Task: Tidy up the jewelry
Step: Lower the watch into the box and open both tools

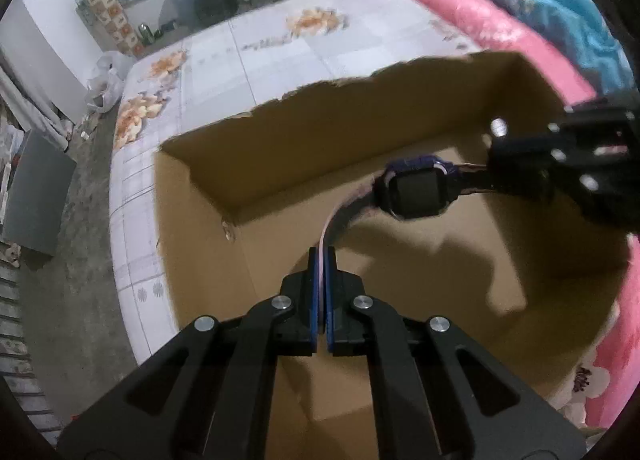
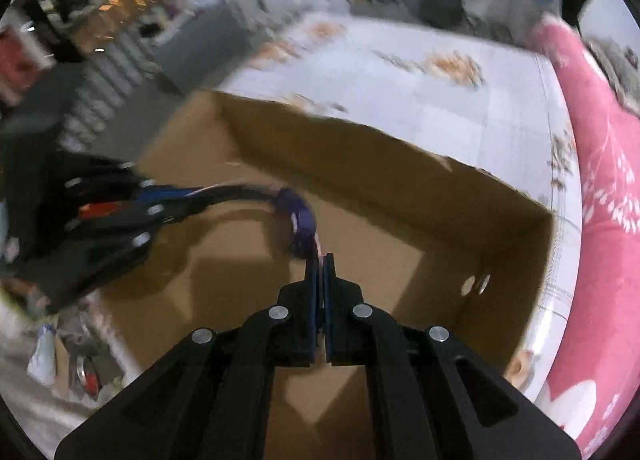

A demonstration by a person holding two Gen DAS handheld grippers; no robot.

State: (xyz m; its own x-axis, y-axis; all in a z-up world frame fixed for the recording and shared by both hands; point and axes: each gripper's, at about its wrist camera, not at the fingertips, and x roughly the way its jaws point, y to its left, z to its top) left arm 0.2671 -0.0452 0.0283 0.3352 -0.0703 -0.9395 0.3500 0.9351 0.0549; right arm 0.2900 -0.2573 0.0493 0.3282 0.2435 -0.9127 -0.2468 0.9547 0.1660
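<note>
- A bed point(image 1: 280, 47) with a pale floral sheet fills the upper half of the left wrist view; a pink blanket point(image 1: 472, 7) runs along its 1 to 3 o'clock edge, with a blue blanket point(image 1: 560, 11) piled on that.
- An open cardboard box point(image 1: 320, 131) sits on the sheet, its torn rim running from 9 o'clock up toward 1 o'clock. In the right wrist view its right wall shows punched holes at 4 o'clock.
- The right gripper point(image 2: 321, 260) is clenched on one end of the strap; from the left wrist view it enters at 3 o'clock, blurred.
- The left gripper point(image 1: 321, 250) pinches the other strap end between its blue pads point(image 1: 313, 292); in the right wrist view it sits at 9 o'clock.
- A purple-cased watch point(image 1: 416, 189) hangs over the box interior, stretched between the two grippers and clear of the floor. In the left wrist view its long axis runs from 6 o'clock toward 3 o'clock, and its dark square face points at the camera.
</note>
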